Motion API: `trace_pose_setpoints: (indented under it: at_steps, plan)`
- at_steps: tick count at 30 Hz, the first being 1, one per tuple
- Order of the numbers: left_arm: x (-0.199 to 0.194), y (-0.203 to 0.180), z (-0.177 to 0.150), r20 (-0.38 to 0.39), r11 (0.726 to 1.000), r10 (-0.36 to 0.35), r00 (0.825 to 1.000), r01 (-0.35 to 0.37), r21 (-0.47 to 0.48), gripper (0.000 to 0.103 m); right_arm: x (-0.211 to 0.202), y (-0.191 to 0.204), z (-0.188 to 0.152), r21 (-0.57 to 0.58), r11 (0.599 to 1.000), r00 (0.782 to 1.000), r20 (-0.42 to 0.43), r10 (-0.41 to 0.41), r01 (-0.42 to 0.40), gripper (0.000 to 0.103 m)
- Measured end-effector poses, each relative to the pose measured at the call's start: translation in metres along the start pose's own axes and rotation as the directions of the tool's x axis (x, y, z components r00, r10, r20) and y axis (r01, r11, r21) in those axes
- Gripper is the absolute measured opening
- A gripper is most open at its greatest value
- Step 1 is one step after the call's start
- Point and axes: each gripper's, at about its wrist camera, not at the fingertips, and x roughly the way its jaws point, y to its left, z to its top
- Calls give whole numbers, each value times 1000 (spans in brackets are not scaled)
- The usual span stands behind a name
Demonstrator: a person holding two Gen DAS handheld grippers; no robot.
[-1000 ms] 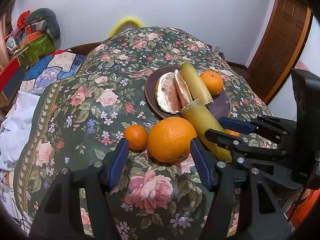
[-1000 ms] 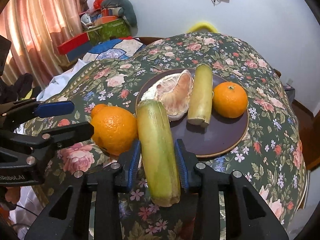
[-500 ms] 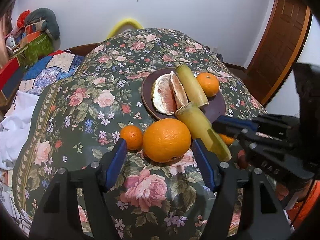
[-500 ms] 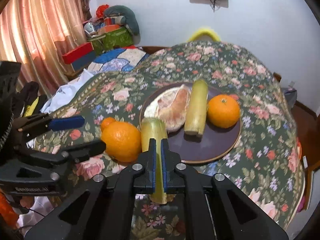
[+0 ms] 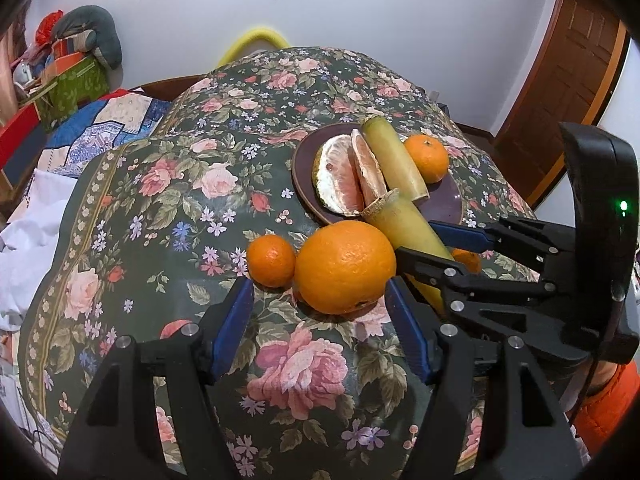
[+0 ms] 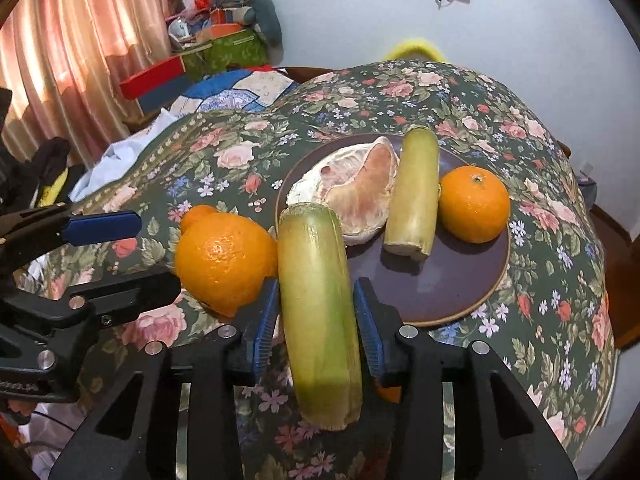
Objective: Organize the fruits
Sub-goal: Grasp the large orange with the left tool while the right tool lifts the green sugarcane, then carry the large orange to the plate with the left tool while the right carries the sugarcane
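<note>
A dark plate (image 6: 448, 296) (image 5: 448, 200) holds peeled pomelo segments (image 6: 356, 196) (image 5: 344, 184), a green sugarcane piece (image 6: 412, 188) (image 5: 396, 160) and a mandarin (image 6: 474, 204) (image 5: 426, 158). A second sugarcane piece (image 6: 316, 304) (image 5: 404, 228) lies half on the plate's rim. My right gripper (image 6: 314, 330) (image 5: 436, 246) straddles it, pads close on both sides; contact is unclear. A big orange (image 5: 346, 266) (image 6: 222, 258) and a small mandarin (image 5: 271, 260) (image 6: 198, 216) sit on the cloth. My left gripper (image 5: 320, 332) (image 6: 132, 256) is open just before the big orange.
A floral cloth (image 5: 208, 184) covers the rounded table, which drops off on all sides. Another small orange fruit (image 5: 466, 260) lies behind the right gripper. Boxes and bedding (image 6: 216, 60) are at the back left; a wooden door (image 5: 568, 92) stands at the right.
Half a second ago the right gripper's fingers were closed together and raised above the near sugarcane; now they are apart and down around it. The left gripper has edged closer to the big orange.
</note>
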Motion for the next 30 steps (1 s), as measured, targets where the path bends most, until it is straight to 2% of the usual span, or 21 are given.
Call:
trace_pose_setpoints:
  at_steps: [5,10,16,24,30]
  plan:
    - [3,0,-1,-8,1000,0,1000,0,0,67,4,-7,1,27,999,999,2,45,-45,36]
    - [7,-1,0,-19,1000,-3,1000,3,-8,67,0,-4,-2,25,999,999,22,32,-33,35]
    - [14,-7,1,-19,1000,23,1000,-23,-1,67,-23,-13,-4,62,997,995,90,47,-53,34]
    - [26,-19,7,-30,1000,23,999,-23,-4,68,-53,-29,-6,104,992,986,156,57,-74,34]
    - [41,-26,11,-50,999,39,998,-40,-21,68,-69,-38,-2,104,993,981,191,26,-47,34]
